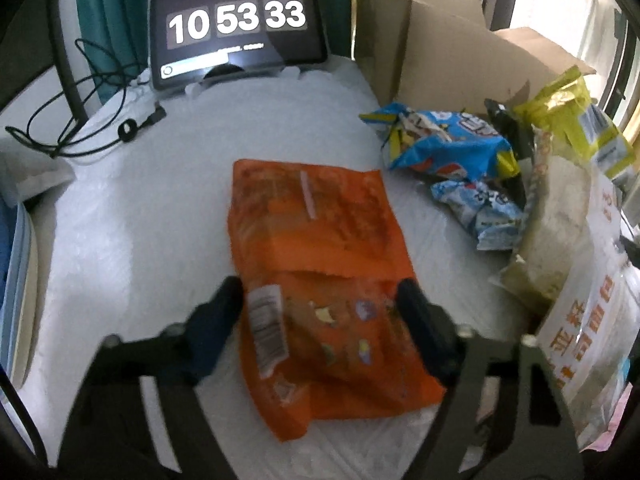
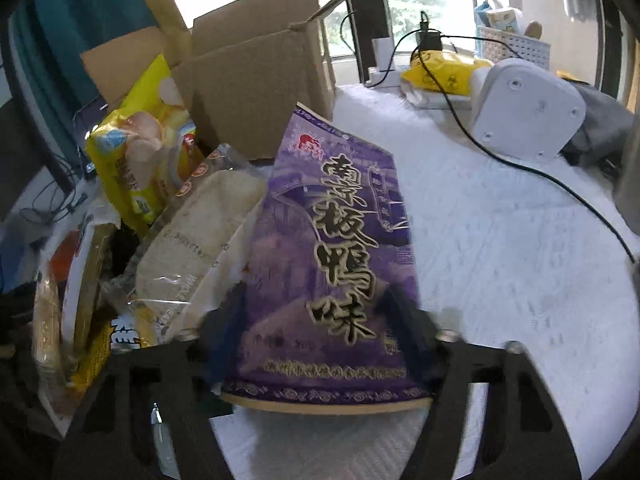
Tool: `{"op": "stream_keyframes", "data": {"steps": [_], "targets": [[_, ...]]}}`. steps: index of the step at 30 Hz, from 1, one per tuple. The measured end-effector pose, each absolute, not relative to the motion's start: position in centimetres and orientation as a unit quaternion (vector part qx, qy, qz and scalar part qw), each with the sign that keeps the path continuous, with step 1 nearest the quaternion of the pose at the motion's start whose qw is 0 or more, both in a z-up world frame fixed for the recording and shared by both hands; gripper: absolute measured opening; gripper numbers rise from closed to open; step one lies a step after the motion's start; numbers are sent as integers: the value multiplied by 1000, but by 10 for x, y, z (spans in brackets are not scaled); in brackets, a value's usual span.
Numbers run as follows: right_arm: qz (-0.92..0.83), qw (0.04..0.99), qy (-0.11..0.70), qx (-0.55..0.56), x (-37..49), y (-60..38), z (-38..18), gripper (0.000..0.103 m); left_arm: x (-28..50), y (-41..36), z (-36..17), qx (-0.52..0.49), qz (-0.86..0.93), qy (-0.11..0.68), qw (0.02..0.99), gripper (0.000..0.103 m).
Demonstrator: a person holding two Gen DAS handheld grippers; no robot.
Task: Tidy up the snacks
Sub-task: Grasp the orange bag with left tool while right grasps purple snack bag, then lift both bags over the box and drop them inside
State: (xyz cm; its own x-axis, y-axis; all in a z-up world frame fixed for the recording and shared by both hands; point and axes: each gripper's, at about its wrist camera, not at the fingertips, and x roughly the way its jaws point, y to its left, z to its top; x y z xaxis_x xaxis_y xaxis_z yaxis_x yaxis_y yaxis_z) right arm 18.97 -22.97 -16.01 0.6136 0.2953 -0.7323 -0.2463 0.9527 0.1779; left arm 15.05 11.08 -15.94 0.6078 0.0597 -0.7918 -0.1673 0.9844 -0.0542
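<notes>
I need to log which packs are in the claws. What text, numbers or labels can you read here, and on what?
"10 53 33": clock screen; the small lines above and below the digits are too blurred.
"鸭味": large gold characters on the purple pack; the characters above them and the small print are too stylised or blurred.
Orange pack: barcode sticker, unreadable.
White bag: orange characters, cut off and unreadable.
Yellow and blue packs: print too blurred.

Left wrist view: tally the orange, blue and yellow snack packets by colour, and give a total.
Orange packet: 1
Blue: 2, a larger blue packet and a smaller pale blue packet
Yellow packet: 1
Total: 4
</notes>
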Motion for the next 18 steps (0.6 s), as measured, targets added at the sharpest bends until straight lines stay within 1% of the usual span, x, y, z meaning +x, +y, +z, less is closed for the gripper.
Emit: {"op": "stream_keyframes", "data": {"steps": [1,2,4,6,8,10,18], "targets": [[153,897,413,28,189,-230,-160,47,150,110,-159,-64,61,437,895,58],[156,898,410,25,187,-231,-159,43,149,109,-158,-69,59,435,896,55],[156,901,403,21,184,-233,-155,30,147,108,-157,-79,54,432,897,46],[155,906,394,22,182,-237,-148,21,146,108,-155,-88,51,427,898,41],[157,910,382,28,179,-242,-139,16,143,105,-151,-91,48,422,901,36],[160,913,372,33,176,-245,-130,13,140,101,-144,-92,39,416,904,35],[173,927,331,23,162,-246,-88,13,126,97,-108,-80,34,374,923,34]]}}
